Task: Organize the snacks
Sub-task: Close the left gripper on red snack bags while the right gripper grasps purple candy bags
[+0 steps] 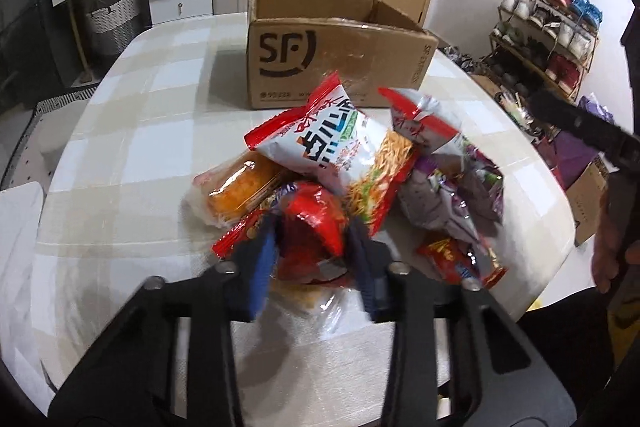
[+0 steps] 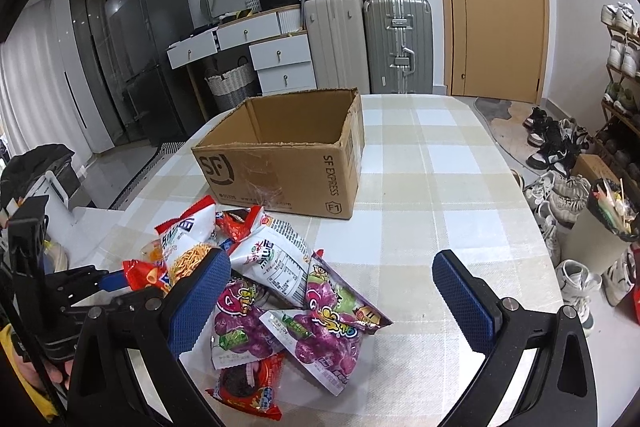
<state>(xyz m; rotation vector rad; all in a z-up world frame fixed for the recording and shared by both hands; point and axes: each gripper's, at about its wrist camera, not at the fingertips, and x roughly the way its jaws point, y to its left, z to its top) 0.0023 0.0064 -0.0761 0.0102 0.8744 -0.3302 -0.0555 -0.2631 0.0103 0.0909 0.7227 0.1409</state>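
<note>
Left wrist view shows the left gripper [image 1: 312,251] with fingers clamped on a red snack packet [image 1: 312,227] atop the worktop [image 1: 120,155] pile, likely the pick-up step; next, lift it into the cardboard box [image 1: 332,63], while the right gripper [image 2: 332,299] hangs open.

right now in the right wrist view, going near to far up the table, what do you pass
red cookie packet → purple grape candy bags → white noodle snack bag → cardboard box → grey suitcase
</note>
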